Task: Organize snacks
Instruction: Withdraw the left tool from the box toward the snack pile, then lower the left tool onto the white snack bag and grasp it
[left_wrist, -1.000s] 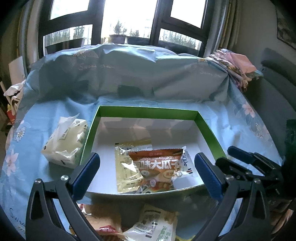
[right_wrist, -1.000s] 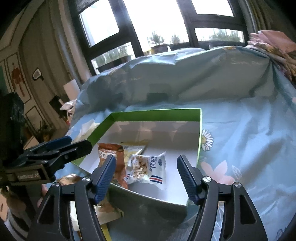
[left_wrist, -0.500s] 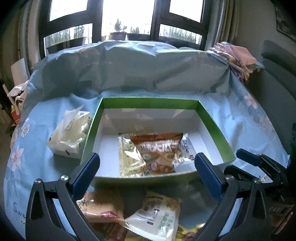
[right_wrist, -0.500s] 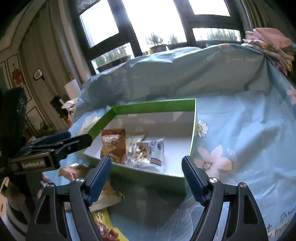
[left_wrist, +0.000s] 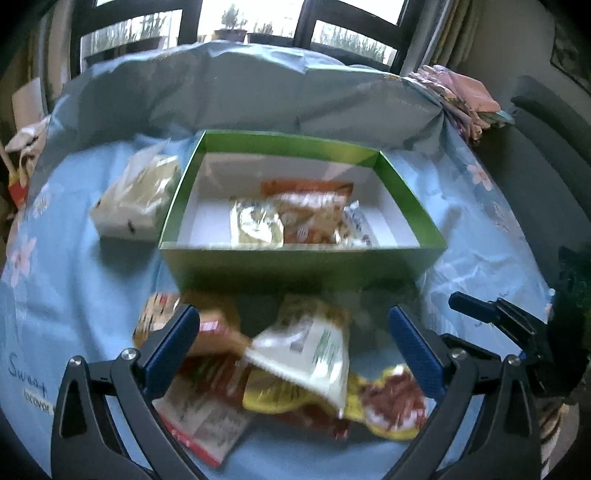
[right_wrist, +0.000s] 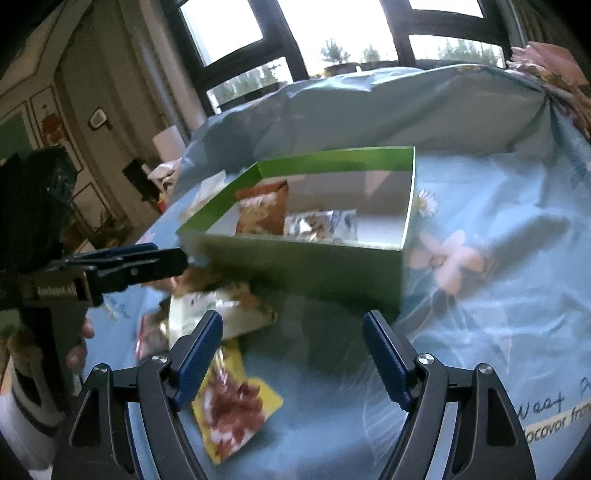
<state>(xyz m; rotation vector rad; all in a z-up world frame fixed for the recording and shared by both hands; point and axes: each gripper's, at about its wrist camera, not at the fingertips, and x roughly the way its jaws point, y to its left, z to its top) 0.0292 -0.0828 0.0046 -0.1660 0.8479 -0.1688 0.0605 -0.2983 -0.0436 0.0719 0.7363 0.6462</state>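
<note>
Tools drawn back, green box (left_wrist: 303, 258) holding snack packets (left_wrist: 295, 218)

Bright dark-framed windows (left_wrist: 236, 22), daylight

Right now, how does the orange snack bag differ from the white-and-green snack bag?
The orange snack bag lies inside the green box, overlapping other packets; the white-and-green snack bag lies outside, on the blue cloth in front of the box, atop the loose pile. The orange one is far from the open left gripper; the white-and-green one sits between its fingers. Neither is gripped.
</note>
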